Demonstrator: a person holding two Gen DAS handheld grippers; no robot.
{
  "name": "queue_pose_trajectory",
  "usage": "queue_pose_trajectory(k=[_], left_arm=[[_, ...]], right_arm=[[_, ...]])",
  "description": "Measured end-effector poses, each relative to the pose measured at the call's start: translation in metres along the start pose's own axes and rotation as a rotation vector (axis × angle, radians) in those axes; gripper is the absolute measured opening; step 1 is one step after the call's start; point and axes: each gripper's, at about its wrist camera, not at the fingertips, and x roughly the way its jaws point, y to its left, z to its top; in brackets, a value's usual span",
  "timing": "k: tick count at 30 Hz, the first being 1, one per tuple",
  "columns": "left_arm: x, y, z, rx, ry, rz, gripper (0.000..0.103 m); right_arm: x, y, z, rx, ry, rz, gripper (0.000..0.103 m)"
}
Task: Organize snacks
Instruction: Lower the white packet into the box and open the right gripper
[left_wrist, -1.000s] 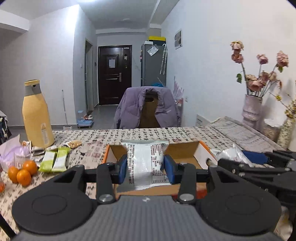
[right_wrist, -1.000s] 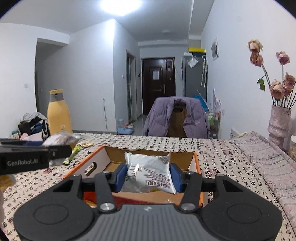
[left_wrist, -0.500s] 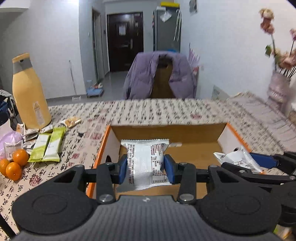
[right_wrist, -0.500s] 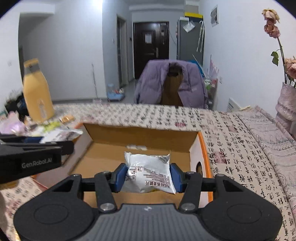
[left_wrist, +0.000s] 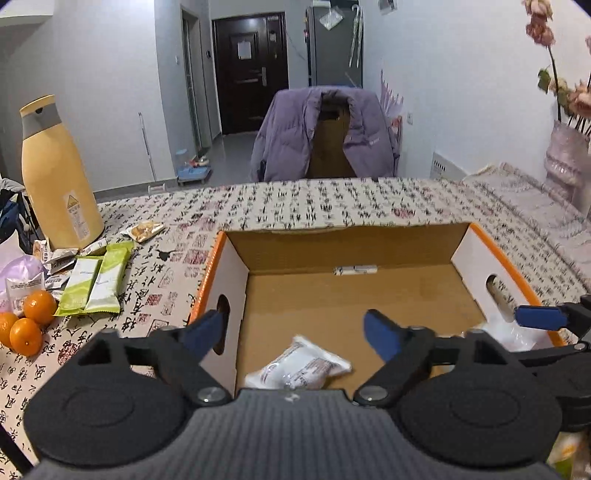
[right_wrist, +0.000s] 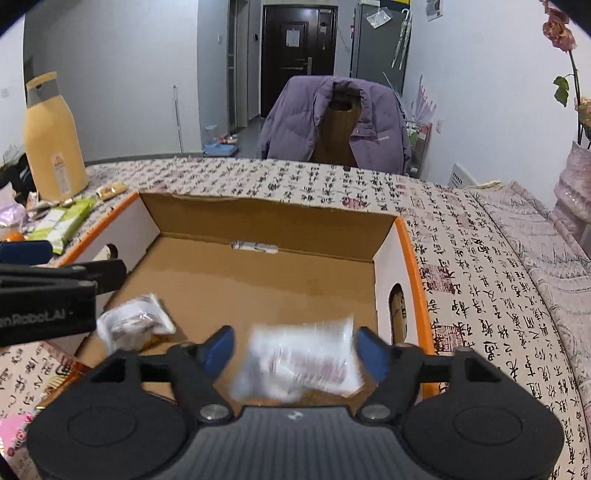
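Looking along the left gripper (left_wrist: 295, 334) first, both blue pads are spread wide; its jaws have just been opening and nothing is pressed between them. A white snack packet (left_wrist: 299, 367) lies low in the centre of the frame, on the floor of the open cardboard box (left_wrist: 369, 295), just ahead of the gripper body and clear of both pads. The box's orange-edged rim fills the middle of the picture, with a small paper strip (left_wrist: 355, 270) against its far wall. At the right edge the right gripper's blue finger (left_wrist: 539, 316) pokes in over the box's side, a second white packet (left_wrist: 506, 332) beneath it. Out on the patterned tablecloth (left_wrist: 332, 203) at the left sit green bars (left_wrist: 94, 284), oranges (left_wrist: 27, 321) and a tall yellow bottle (left_wrist: 55, 177).

From the right wrist, the right gripper (right_wrist: 295, 349) has likewise just been opening, its pads standing apart. The second packet (right_wrist: 301, 363) sits between them at lower centre (heavily blurred, so I cannot tell whether it rests on the box (right_wrist: 277, 273) floor or is in the air), touching neither pad. The other packet (right_wrist: 135, 325) lies at lower left inside the box, beside the black arm of the left gripper (right_wrist: 55, 291). A chair draped with a purple jacket (right_wrist: 332, 122) stands beyond the table.
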Motion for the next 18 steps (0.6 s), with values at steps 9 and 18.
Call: queue_pose_trajectory(k=[9, 18], left_arm=[[-0.026, 0.014, -0.004, -0.052, -0.072, -0.026, 0.103], [-0.073, 0.026, -0.021, -0.080, -0.179, -0.061, 0.103]], right_arm=[[-0.025, -0.011, -0.004, 0.024, -0.061, 0.018, 0.103], [-0.086, -0.008, -0.028, -0.010, -0.201, 0.063, 0.103]])
